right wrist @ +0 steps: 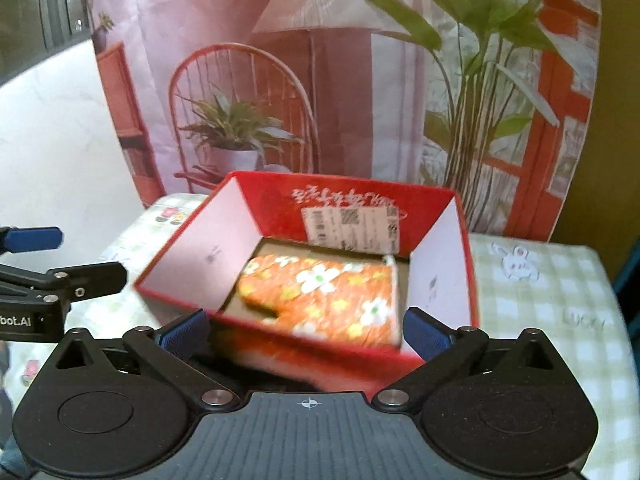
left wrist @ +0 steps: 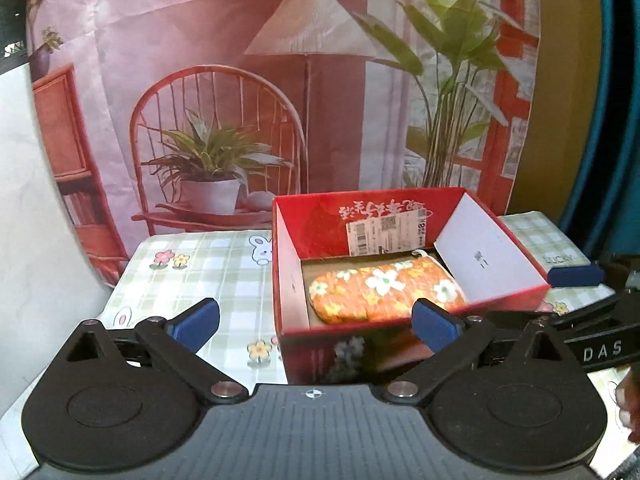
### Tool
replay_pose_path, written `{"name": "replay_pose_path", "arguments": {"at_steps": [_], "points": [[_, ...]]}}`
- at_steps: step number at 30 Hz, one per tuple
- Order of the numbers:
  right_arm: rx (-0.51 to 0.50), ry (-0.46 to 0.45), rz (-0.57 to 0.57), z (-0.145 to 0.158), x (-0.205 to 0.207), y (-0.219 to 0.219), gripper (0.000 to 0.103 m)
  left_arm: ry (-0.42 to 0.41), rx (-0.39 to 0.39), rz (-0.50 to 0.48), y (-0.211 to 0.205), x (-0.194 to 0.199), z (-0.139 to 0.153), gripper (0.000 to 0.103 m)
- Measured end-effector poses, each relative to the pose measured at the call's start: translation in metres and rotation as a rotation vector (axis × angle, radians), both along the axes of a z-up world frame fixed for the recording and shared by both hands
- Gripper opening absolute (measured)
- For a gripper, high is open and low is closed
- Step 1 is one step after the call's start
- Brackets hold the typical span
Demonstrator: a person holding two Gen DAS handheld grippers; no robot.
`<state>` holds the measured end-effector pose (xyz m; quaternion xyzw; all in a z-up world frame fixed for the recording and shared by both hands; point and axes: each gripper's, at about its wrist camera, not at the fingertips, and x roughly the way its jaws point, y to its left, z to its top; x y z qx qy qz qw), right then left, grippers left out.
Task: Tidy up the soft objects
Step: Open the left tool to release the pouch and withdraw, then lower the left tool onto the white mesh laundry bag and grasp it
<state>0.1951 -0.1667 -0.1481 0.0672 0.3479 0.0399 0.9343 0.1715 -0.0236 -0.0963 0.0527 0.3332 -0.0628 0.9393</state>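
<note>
A soft orange pouch with white and yellow flowers (left wrist: pixel 384 290) lies flat on the floor of an open red cardboard box (left wrist: pixel 320 220). In the right wrist view the same pouch (right wrist: pixel 328 296) fills the middle of the box (right wrist: pixel 272 200). My left gripper (left wrist: pixel 316 324) is open at the box's near left corner, its right pad just over the front rim, nothing between the pads. My right gripper (right wrist: pixel 306 332) is open too, straddling the box's near wall, and it grips nothing.
The box stands on a green-checked tablecloth (left wrist: pixel 208 264) with flower and bunny prints. A printed backdrop (left wrist: pixel 240 80) of a chair, lamp and plants hangs right behind the table. A shipping label (left wrist: pixel 384 234) is stuck on the box's back wall. A hand (left wrist: pixel 630 400) shows at the right edge.
</note>
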Motion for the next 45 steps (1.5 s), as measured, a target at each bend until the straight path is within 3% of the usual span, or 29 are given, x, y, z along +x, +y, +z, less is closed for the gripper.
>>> {"name": "replay_pose_path", "arguments": {"at_steps": [7,11,14,19,23,27,34,45], "points": [[0.034,-0.054,-0.023,-0.019,-0.064,0.007,0.103,0.014,-0.008,0.036,0.006,-0.052,-0.023,0.103],[0.006,-0.112,-0.077,-0.039,-0.106,0.011,0.103,0.063,0.008,-0.016,0.004,-0.077,-0.046,0.103],[-0.018,-0.074,-0.085,-0.057,-0.128,0.009,0.103,0.091,0.033,-0.009,0.006,-0.089,-0.065,0.103],[0.03,0.021,-0.135,-0.084,-0.15,-0.003,0.103,0.229,-0.007,0.031,0.013,-0.089,-0.095,0.103],[0.061,0.063,-0.174,-0.095,-0.156,-0.009,0.103,0.263,-0.023,0.052,0.017,-0.086,-0.106,0.103],[0.07,0.085,-0.139,-0.104,-0.153,-0.005,0.103,0.303,-0.072,0.031,0.02,-0.084,-0.119,0.103],[0.003,0.087,-0.137,-0.117,-0.143,0.006,0.103,0.31,-0.139,0.034,0.027,-0.08,-0.137,0.103],[0.061,0.181,-0.137,-0.147,-0.129,0.001,0.103,0.312,-0.275,-0.003,0.035,-0.073,-0.16,0.103]]}}
